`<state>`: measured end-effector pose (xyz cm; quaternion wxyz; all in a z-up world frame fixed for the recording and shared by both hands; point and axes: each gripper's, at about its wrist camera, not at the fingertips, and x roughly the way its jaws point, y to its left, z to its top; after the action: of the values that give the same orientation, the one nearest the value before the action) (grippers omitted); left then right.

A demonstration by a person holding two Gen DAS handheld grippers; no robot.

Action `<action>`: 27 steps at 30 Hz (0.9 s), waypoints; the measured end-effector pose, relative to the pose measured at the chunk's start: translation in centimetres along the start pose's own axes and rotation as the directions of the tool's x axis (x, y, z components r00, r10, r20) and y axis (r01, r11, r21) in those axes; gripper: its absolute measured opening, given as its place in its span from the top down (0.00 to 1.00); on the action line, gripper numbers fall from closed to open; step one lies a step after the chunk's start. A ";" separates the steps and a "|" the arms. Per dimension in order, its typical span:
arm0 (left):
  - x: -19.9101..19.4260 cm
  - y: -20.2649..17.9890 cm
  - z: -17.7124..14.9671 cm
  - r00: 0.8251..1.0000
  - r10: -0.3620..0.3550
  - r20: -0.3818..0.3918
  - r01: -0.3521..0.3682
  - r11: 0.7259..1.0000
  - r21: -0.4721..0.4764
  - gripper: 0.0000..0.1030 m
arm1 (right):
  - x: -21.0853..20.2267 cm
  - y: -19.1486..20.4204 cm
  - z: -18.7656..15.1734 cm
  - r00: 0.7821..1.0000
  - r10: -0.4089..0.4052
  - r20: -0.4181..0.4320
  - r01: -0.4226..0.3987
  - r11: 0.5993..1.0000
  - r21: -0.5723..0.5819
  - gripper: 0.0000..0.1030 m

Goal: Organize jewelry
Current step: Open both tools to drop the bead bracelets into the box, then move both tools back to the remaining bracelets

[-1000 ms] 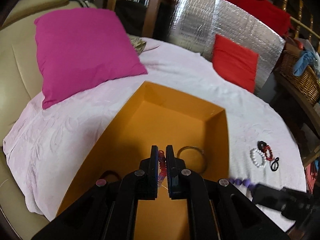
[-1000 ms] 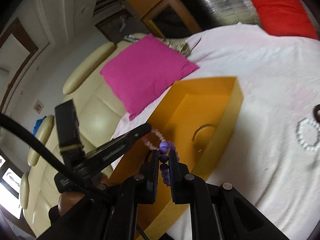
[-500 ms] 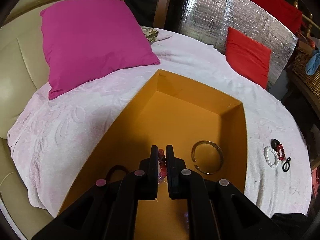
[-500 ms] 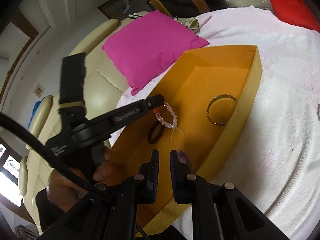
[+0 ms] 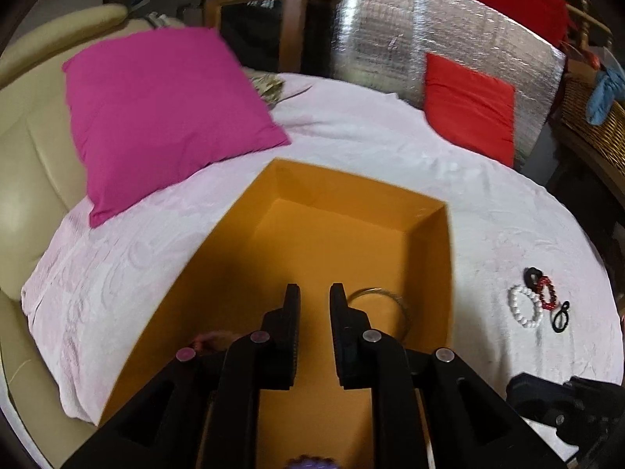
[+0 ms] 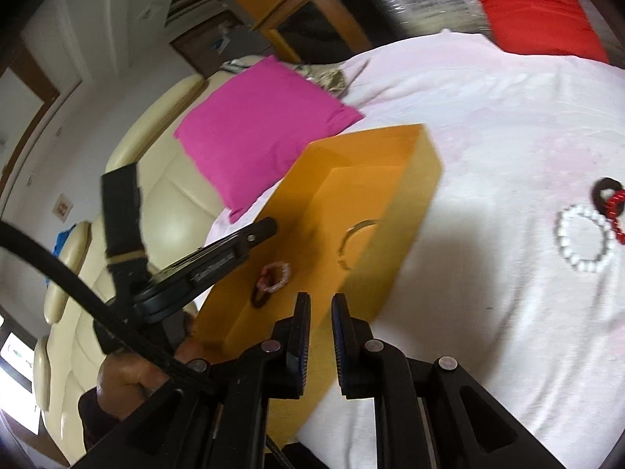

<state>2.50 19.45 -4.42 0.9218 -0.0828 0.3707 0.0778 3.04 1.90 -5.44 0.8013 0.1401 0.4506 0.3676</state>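
Observation:
The orange box [image 5: 351, 234] lies on a pink bedspread [image 5: 390, 144]. My left gripper [image 5: 314, 293] hangs over the box floor with its jaws opening and nothing between them. The pink bead bracelet [image 6: 275, 275] lies on the box floor below it, beside a dark ring [image 6: 258, 299] and near a metal bangle [image 5: 384, 299]. A purple bead bracelet [image 5: 310, 461] shows at the near end of the box. My right gripper [image 6: 321, 301] is over the box's near right wall, jaws nearly together and empty. White [image 6: 582, 242], red [image 6: 613, 203] and black [image 6: 603, 187] bracelets lie on the spread to the right.
A magenta pillow [image 5: 156, 109] rests at the back left against a cream sofa [image 5: 31, 148]. A red cushion [image 5: 468, 101] leans on a silver foil panel [image 5: 410, 27] at the back right. A wicker basket [image 5: 593, 129] stands at the far right. A hand [image 6: 129, 379] holds the left gripper.
The left jaws have parted and the pink bracelet has dropped onto the box floor. The purple bracelet has left the right jaws, and the right gripper has drawn back toward the box's wall.

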 end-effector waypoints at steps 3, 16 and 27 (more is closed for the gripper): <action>-0.3 -2.0 0.3 1.000 -0.002 0.024 0.001 0.999 0.037 0.86 | -1.3 -1.6 0.3 1.000 -0.022 0.019 0.022 0.999 0.027 0.87; 0.0 -9.9 0.6 0.996 -0.047 0.070 0.037 0.988 0.150 0.76 | -8.2 -11.3 0.6 0.982 -0.180 0.060 0.165 0.966 0.199 0.87; 2.0 -16.6 -0.5 0.995 -0.102 0.006 0.097 0.963 0.253 0.68 | -13.4 -21.2 0.6 0.946 -0.321 0.038 0.273 0.855 0.441 0.78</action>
<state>7.02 3.35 -4.63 0.9310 0.0172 0.3643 -0.0156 9.03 -22.29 -8.60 0.8212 0.2618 0.4919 0.1227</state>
